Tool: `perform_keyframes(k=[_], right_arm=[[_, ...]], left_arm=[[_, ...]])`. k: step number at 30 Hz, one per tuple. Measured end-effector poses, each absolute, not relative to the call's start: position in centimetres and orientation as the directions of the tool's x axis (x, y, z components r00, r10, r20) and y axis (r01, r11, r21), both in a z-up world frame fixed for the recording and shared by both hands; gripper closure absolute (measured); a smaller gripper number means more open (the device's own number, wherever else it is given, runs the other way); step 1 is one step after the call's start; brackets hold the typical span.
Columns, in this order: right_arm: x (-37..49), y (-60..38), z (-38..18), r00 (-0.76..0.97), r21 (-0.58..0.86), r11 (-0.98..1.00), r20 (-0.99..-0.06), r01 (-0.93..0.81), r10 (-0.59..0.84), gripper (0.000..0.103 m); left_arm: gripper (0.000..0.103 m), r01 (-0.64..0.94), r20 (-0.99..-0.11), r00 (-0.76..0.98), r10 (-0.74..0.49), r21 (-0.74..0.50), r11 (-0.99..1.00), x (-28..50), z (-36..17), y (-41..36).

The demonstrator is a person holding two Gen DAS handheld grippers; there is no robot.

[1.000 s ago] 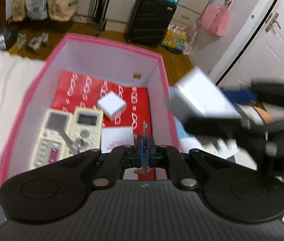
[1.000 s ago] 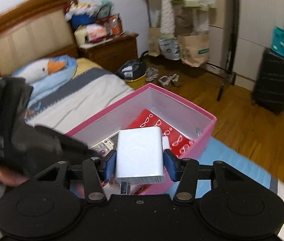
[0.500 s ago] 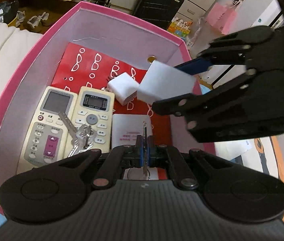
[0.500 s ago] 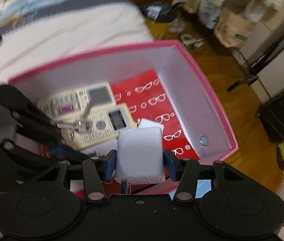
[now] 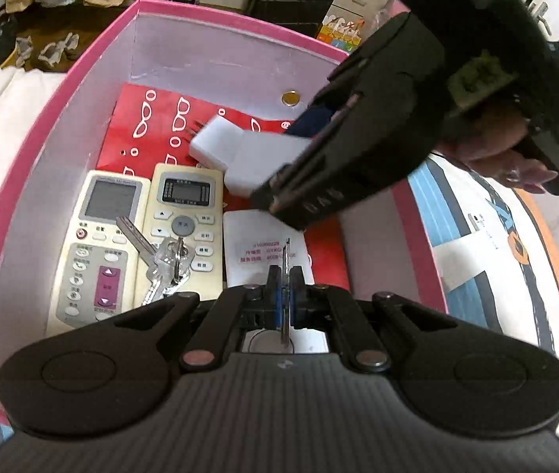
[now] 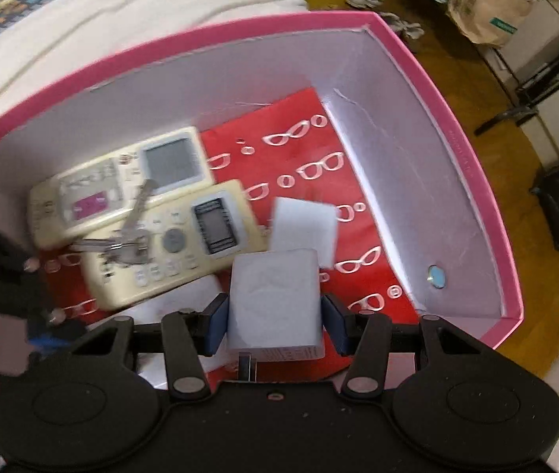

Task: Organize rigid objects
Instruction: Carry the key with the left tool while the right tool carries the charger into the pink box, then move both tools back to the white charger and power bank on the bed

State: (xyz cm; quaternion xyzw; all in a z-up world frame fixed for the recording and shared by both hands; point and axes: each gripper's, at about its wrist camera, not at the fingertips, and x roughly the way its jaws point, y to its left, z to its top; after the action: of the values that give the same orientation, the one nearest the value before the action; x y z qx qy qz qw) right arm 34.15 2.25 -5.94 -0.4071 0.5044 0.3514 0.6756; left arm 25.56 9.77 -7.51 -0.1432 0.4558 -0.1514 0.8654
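Remotes (image 5: pixel 143 232), keys (image 5: pixel 163 262) beneath charger (image 6: pixel 275 301)

Pink box (image 6: pixel 472 165) with pale lilac inner walls, red sheet (image 6: pixel 311 181) printed with white glasses, two cream remotes (image 5: pixel 137 236) with grey screens, one with magenta buttons, silver keys (image 5: pixel 165 264), white charger (image 6: pixel 275 299), blue pads (image 6: pixel 216 323)

Both wrist cameras look steeply down at close range into the same pink box (image 5: pixel 82 71). The left view faces along its length toward the wardrobe side. The right view looks in across it, and both show the two remotes (image 6: pixel 169 244).
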Motion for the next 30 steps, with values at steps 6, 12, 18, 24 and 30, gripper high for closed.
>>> perform_keyframes(k=[6,12,18,24,30], right_arm=[[33.4,1.7,-6.7,0.277,-0.235,0.372,-0.959,-0.898,0.064,0.048],[30.9,-1.8,-0.6,0.383,-0.23,0.47,-0.886,-0.852,0.262,0.042],[25.7,-9.6,5.6,0.534,-0.179,0.605,-0.696,-0.776,0.479,0.038],[22.8,-17.2,7.2,0.593,-0.089,0.726,-0.649,-0.682,0.477,0.038],[22.6,-24.7,6.2,0.558,0.152,0.856,-0.7,-0.494,0.446,0.038]], left_arm=[[0.097,0.116,-0.737,0.55,-0.394,-0.399,0.91,25.6,-7.9,10.1],[0.057,0.112,-0.732,0.578,-0.36,-0.366,0.924,25.3,-6.4,9.9],[0.055,0.126,-0.746,0.575,-0.335,-0.324,0.938,24.5,-3.9,8.8],[0.034,0.148,-0.762,0.582,-0.284,-0.244,0.958,23.2,-1.2,7.0],[0.017,0.225,-0.746,0.612,-0.261,-0.152,0.962,21.5,1.7,4.3]])
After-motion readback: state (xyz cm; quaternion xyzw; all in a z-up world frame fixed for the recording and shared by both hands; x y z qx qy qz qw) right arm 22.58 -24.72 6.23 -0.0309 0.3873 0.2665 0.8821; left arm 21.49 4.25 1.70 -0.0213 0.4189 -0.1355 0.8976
